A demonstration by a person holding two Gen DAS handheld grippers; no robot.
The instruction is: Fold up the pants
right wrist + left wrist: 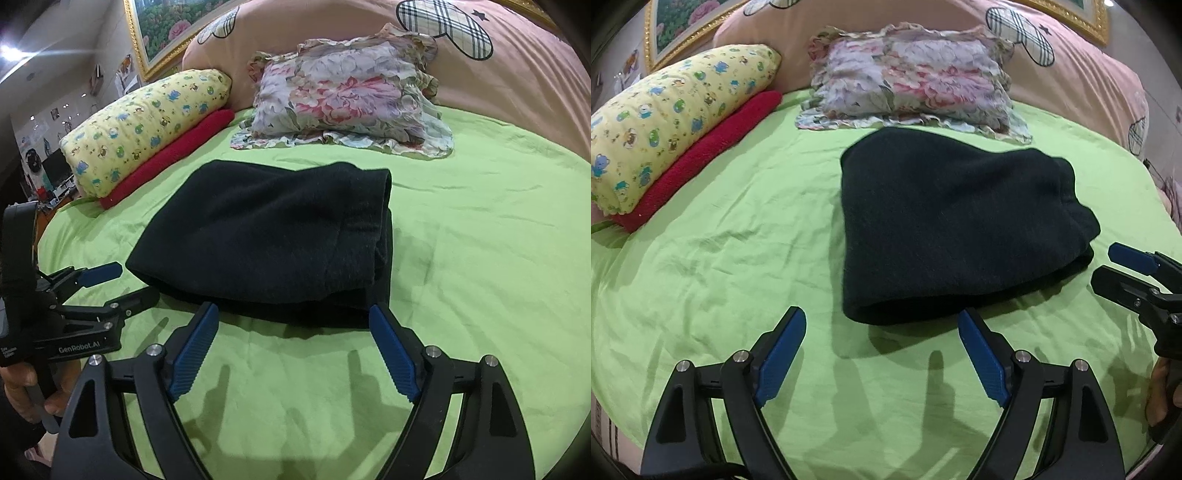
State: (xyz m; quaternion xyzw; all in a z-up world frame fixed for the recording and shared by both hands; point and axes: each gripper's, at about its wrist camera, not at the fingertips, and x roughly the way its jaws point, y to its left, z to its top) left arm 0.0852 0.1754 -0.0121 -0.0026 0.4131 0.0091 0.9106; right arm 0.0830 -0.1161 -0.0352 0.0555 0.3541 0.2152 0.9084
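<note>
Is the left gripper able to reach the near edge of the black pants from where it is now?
Probably yes. The left gripper is open and empty, the black pants lie just ahead on the green sheet, and nothing stands between them.

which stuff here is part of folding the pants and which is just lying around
For the job:
black pants
left gripper
right gripper

Just lying about:
floral pillow
yellow pillow
red towel
green sheet
</note>
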